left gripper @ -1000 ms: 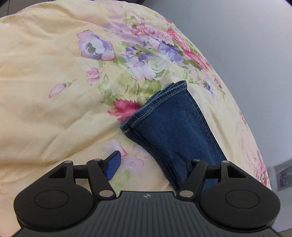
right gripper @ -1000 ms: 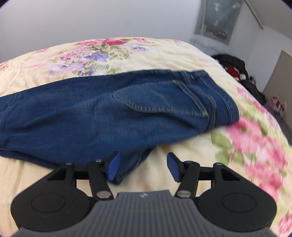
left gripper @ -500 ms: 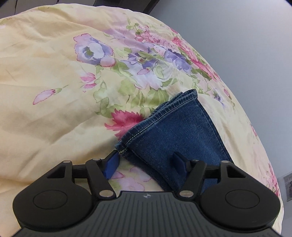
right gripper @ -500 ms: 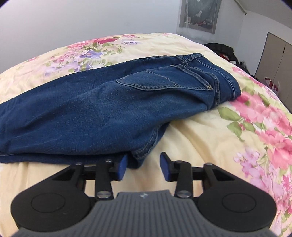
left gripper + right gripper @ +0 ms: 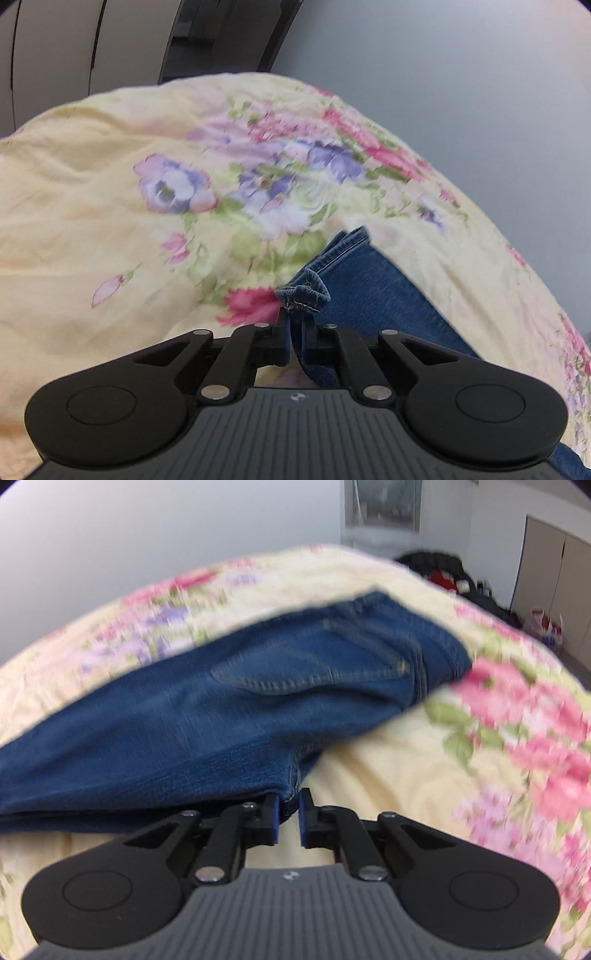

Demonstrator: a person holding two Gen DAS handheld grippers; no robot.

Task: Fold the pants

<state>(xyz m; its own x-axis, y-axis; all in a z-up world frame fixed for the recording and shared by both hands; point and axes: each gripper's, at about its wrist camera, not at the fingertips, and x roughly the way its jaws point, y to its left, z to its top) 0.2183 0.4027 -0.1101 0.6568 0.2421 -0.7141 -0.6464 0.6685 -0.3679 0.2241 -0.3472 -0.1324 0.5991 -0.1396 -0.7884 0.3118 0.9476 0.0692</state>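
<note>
While both clamp denim edges, left hand-held gripper (image 5: 294,338) pinching jeans (image 5: 229,716) hem, right hand-held gripper (image 5: 287,818) at crotch seam, quilt (image 5: 92,206) bare around.

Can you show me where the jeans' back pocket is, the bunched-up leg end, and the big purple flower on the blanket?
back pocket (image 5: 295,675): right wrist view, on the middle of the pocket.
leg end (image 5: 304,295): left wrist view, on the bunched hem above the gripper.
purple flower (image 5: 173,188): left wrist view, on its pale centre.
</note>
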